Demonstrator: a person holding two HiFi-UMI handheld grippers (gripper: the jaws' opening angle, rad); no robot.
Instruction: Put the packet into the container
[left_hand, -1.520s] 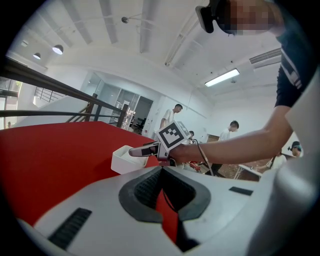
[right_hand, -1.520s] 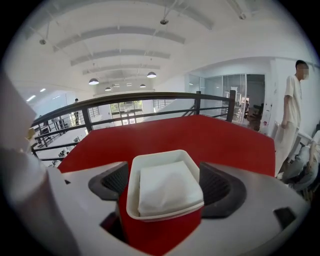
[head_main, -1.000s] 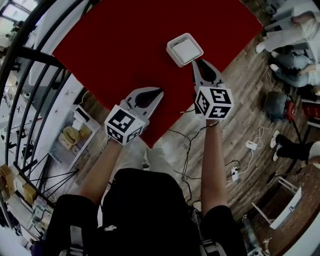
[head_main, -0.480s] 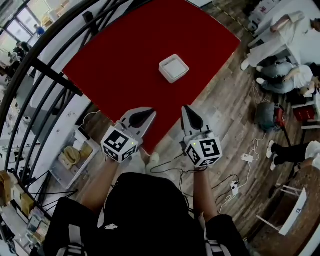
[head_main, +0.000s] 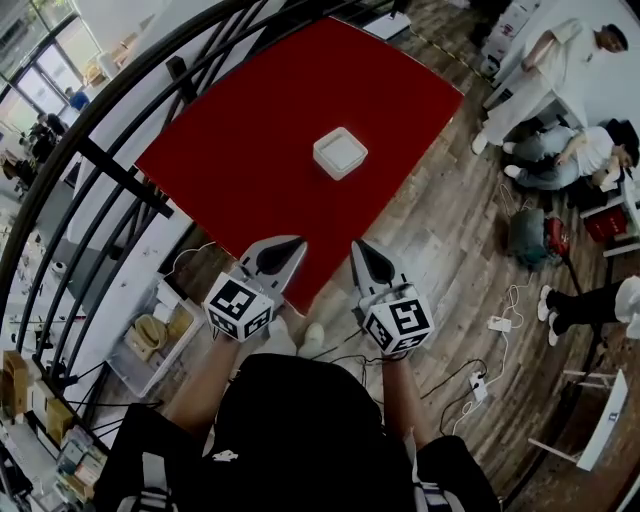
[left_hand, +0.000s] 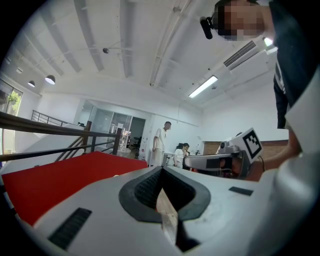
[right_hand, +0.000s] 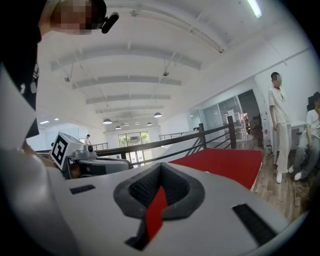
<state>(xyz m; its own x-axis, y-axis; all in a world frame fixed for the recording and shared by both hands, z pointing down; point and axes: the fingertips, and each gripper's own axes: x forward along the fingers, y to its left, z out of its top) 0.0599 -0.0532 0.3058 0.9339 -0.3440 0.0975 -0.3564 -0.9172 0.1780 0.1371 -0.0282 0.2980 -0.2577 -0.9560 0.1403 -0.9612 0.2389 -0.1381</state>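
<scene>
The white square container (head_main: 340, 153) sits on the red table (head_main: 250, 150), near its middle. I cannot make out a packet in or beside it. Both grippers hang close to the person's body, off the table's near corner and well short of the container. My left gripper (head_main: 290, 243) is shut with nothing between its jaws. My right gripper (head_main: 358, 246) is shut and empty as well. In the left gripper view the left gripper (left_hand: 161, 170) points level across the red table, with the right gripper (left_hand: 220, 160) beside it. The right gripper view shows its own closed jaws and the left gripper (right_hand: 92, 165).
A black railing (head_main: 110, 165) runs along the table's left side. Shelves with small items (head_main: 150, 335) stand below it. People stand and sit at the upper right (head_main: 560, 60). A dark bag (head_main: 528, 235), cables and a power strip (head_main: 478, 385) lie on the wood floor.
Both grippers have drawn back from the table toward the person's body. The right gripper, which was beside the container a second ago, is now far from it.
</scene>
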